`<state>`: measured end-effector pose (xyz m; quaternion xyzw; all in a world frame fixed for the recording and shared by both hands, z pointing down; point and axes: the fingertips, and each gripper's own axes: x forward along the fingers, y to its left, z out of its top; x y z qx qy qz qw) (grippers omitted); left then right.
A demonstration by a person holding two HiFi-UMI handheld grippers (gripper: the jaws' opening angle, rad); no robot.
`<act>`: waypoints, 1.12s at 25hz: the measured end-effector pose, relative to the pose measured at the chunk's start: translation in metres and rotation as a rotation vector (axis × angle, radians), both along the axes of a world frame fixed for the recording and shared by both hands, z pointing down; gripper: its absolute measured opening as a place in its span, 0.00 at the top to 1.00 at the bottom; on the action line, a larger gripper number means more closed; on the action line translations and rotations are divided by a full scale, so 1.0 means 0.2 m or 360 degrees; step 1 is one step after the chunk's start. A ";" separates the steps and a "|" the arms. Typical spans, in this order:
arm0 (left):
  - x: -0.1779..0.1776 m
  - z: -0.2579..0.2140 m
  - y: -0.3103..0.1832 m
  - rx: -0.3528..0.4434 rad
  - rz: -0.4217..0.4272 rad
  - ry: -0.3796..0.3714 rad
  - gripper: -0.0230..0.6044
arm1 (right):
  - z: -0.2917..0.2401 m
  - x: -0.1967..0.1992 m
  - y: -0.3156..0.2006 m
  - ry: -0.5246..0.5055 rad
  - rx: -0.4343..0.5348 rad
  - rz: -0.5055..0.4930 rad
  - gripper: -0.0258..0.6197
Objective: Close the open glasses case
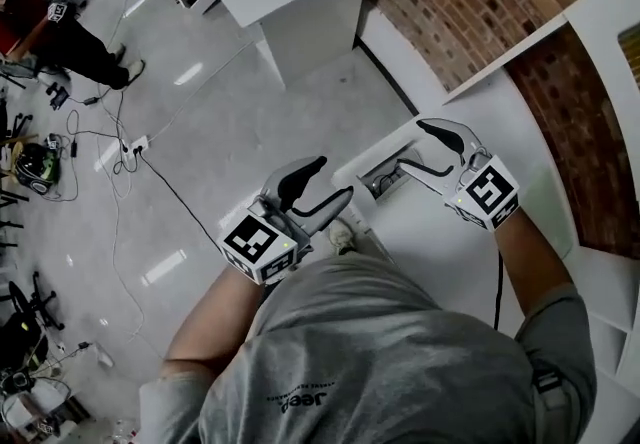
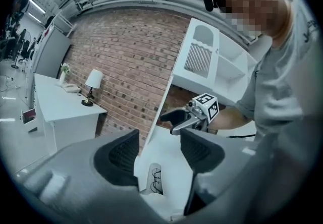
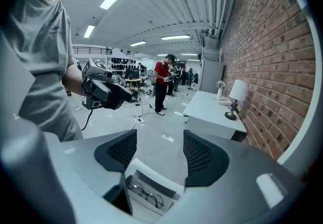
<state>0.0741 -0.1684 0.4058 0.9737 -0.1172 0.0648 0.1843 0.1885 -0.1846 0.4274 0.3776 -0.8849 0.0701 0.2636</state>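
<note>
1. Case (image 1: 385,175): open, on the white desk (image 1: 440,252), close to its edge. Glasses (image 3: 145,196) lie inside.
2. Lid: the dark flap (image 3: 119,197) along one long side is probably the raised lid; the view is too cramped to be sure.
3. Right gripper (image 1: 415,145): jaws apart, nothing between them. It hangs over the case, not touching it.
4. Left gripper (image 1: 335,179): jaws apart, empty. It is just off the desk edge beside the case, no contact.
5. Step in hand (judgement): approach only; closing has not begun.
6. Method notes:
   - Steady the base with one gripper and swing the lid over with the other.
   - Check that the glasses sit below the rim first.
   - Press mid-lid, straight down.
   - Do not push outward; the case could slide off the edge.
</note>
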 end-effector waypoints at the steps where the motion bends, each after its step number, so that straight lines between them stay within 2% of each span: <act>1: 0.06 0.04 0.02 -0.0010 0.0024 -0.0011 0.55 | 0.04 0.02 0.01 0.0020 -0.0015 -0.0026 0.49; 6: 0.29 0.27 0.07 0.0021 0.0126 -0.0131 0.52 | 0.25 0.11 0.05 0.0133 -0.0068 -0.0243 0.45; 11: 0.43 0.52 0.12 0.0027 0.0163 -0.0270 0.49 | 0.49 0.16 0.09 0.0318 -0.0131 -0.0483 0.43; 17: 0.52 0.77 0.17 0.0045 0.0168 -0.0415 0.46 | 0.75 0.17 0.15 0.0487 -0.0181 -0.0752 0.40; 24: 0.58 1.01 0.24 0.0034 0.0139 -0.0550 0.39 | 1.01 0.18 0.21 0.0664 -0.0197 -0.0988 0.34; 28: 0.59 1.07 0.23 0.0187 0.0090 -0.0632 0.36 | 1.07 0.18 0.20 0.0701 -0.0153 -0.1044 0.31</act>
